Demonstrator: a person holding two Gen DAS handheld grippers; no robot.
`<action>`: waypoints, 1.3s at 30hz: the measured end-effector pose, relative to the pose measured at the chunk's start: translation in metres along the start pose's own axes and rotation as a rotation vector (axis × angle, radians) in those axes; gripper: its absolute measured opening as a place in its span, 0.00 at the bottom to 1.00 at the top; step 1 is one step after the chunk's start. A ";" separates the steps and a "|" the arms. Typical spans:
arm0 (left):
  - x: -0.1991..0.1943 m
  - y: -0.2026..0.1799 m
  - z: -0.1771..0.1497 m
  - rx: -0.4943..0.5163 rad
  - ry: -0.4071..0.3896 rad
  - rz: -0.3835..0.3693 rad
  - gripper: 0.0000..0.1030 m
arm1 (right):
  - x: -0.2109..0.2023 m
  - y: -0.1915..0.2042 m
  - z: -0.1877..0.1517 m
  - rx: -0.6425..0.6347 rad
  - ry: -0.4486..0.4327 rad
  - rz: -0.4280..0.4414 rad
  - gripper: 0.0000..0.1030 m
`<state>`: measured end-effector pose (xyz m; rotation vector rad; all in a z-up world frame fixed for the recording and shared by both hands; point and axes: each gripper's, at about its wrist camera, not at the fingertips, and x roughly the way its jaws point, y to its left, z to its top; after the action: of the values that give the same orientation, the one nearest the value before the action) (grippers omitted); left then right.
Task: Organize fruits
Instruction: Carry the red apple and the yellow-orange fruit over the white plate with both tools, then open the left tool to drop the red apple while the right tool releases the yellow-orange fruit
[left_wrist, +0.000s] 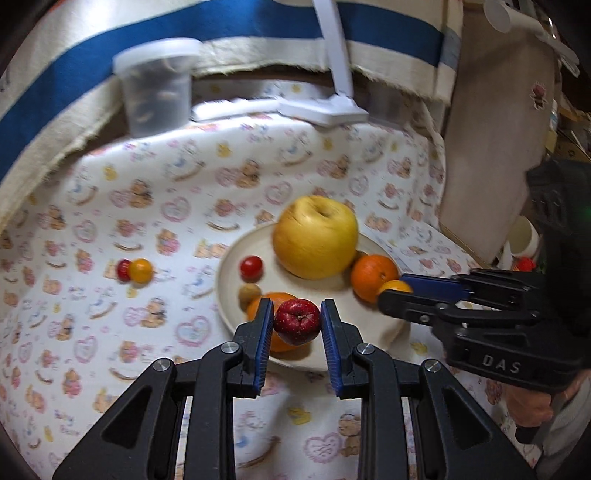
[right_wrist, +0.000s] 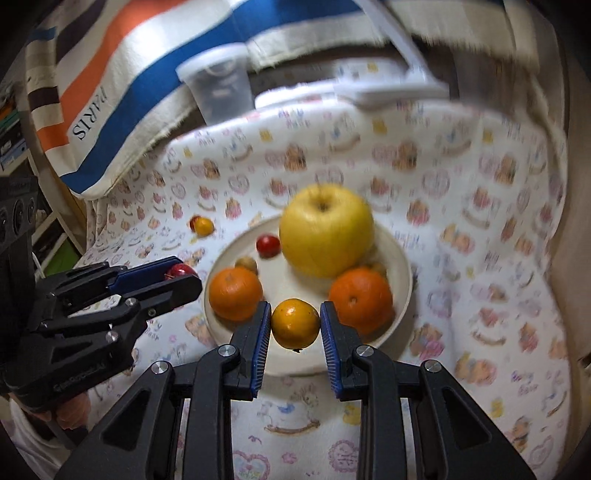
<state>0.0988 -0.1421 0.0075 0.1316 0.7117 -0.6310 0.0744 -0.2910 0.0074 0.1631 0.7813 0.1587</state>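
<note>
A cream plate (left_wrist: 373, 332) (right_wrist: 400, 266) holds a big yellow apple (left_wrist: 316, 236) (right_wrist: 327, 234), two oranges (left_wrist: 373, 277) (right_wrist: 235, 293) (right_wrist: 360, 299), a cherry tomato (left_wrist: 251, 267) (right_wrist: 268, 245) and a small brown fruit (left_wrist: 248, 294) (right_wrist: 246, 264). My left gripper (left_wrist: 297, 321) (right_wrist: 177, 275) is shut on a small red apple (left_wrist: 297, 320) (right_wrist: 181, 271) above the plate's near edge. My right gripper (right_wrist: 295, 325) (left_wrist: 393, 291) is shut on a small yellow-orange fruit (right_wrist: 295, 324) (left_wrist: 396, 286) above the plate's front rim.
A red and a yellow cherry tomato (left_wrist: 136, 270) (right_wrist: 201, 225) lie on the teddy-print cloth (left_wrist: 147, 206) left of the plate. A clear lidded tub (left_wrist: 157, 85) (right_wrist: 219, 79) and a white lamp base (left_wrist: 325, 110) (right_wrist: 399, 90) stand at the back by a striped towel (left_wrist: 55, 85).
</note>
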 end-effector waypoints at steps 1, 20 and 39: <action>0.003 -0.002 -0.001 0.007 0.008 -0.013 0.24 | 0.003 -0.003 -0.001 0.012 0.015 0.010 0.28; 0.026 -0.012 -0.010 0.063 0.037 -0.005 0.24 | 0.017 -0.013 -0.008 0.012 0.083 -0.012 0.28; 0.025 -0.020 -0.013 0.125 0.020 -0.004 0.46 | 0.015 -0.017 -0.008 0.026 0.087 -0.011 0.28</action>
<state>0.0940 -0.1669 -0.0171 0.2522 0.6915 -0.6788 0.0808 -0.3042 -0.0116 0.1775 0.8707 0.1455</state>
